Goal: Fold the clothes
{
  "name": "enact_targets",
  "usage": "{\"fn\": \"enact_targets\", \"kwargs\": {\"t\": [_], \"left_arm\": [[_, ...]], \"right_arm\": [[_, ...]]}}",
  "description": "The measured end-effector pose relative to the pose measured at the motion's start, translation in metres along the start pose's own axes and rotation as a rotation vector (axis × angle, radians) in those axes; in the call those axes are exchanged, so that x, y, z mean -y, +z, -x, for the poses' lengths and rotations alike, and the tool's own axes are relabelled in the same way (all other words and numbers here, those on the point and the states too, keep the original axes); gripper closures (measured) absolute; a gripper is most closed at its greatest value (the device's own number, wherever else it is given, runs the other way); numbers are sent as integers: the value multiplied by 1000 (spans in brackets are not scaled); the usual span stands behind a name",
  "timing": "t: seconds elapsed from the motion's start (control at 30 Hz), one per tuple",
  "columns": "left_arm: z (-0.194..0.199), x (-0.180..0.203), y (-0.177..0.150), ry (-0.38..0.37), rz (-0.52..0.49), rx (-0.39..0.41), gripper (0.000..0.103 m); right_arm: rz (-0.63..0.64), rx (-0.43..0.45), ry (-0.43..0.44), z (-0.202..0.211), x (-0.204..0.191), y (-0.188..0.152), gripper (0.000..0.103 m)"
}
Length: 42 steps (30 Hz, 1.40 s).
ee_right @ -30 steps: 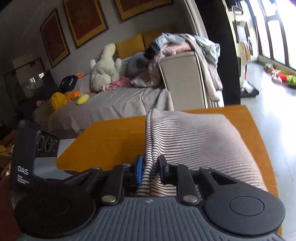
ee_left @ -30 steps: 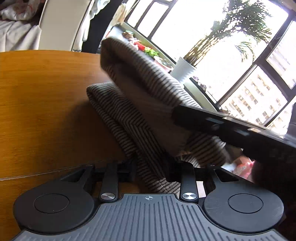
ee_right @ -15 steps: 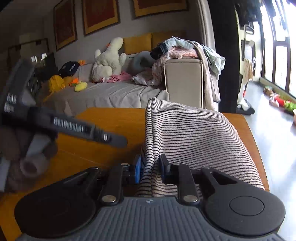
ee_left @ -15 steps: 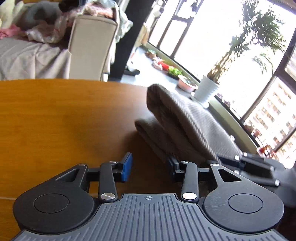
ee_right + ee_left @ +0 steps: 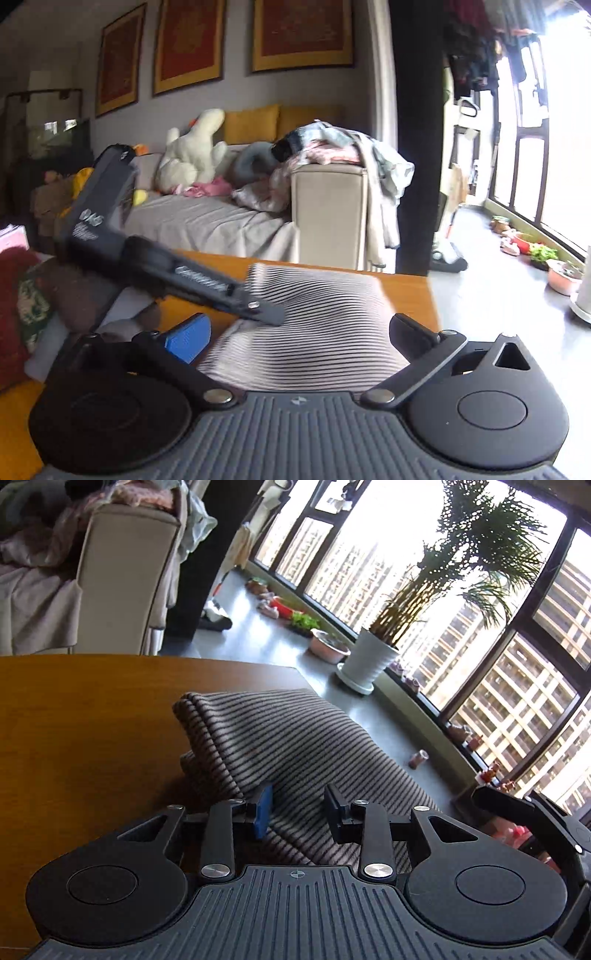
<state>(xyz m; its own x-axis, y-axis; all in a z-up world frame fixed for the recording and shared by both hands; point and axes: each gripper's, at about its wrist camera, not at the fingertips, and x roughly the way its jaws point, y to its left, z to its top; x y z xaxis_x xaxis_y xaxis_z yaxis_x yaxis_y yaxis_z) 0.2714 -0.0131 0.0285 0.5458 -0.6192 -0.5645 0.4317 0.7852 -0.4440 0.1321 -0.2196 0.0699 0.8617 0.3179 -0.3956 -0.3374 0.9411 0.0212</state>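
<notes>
Left wrist view shows the left gripper (image 5: 297, 810) released, fingers spread over the folded striped garment (image 5: 295, 746) lying at the wooden table's (image 5: 85, 716) window-side edge. The right gripper (image 5: 301, 332) also gapes wide above that garment. Beyond the table stand a sofa (image 5: 221, 221) and a potted palm (image 5: 373, 657).

Wooden table (image 5: 81, 716); beyond it, beige sofa (image 5: 328, 206) heaped with laundry, cream plush toy (image 5: 192, 151) on the seat — three framed pictures (image 5: 301, 33) above. Potted palm (image 5: 373, 657) in white pot by windows.
</notes>
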Motion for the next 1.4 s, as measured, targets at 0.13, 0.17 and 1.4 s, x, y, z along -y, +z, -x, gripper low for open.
{"fn": "enact_targets", "kwargs": {"t": [0.13, 0.17, 1.4], "left_arm": [[3, 4, -5, 25, -45, 2, 68], [4, 5, -6, 30, -56, 2, 68], [14, -17, -14, -21, -55, 6, 59]], "right_arm": [[-88, -117, -67, -30, 38, -5, 0], [-73, -190, -95, -45, 38, -15, 0], [-186, -300, 49, -132, 79, 46, 51]]}}
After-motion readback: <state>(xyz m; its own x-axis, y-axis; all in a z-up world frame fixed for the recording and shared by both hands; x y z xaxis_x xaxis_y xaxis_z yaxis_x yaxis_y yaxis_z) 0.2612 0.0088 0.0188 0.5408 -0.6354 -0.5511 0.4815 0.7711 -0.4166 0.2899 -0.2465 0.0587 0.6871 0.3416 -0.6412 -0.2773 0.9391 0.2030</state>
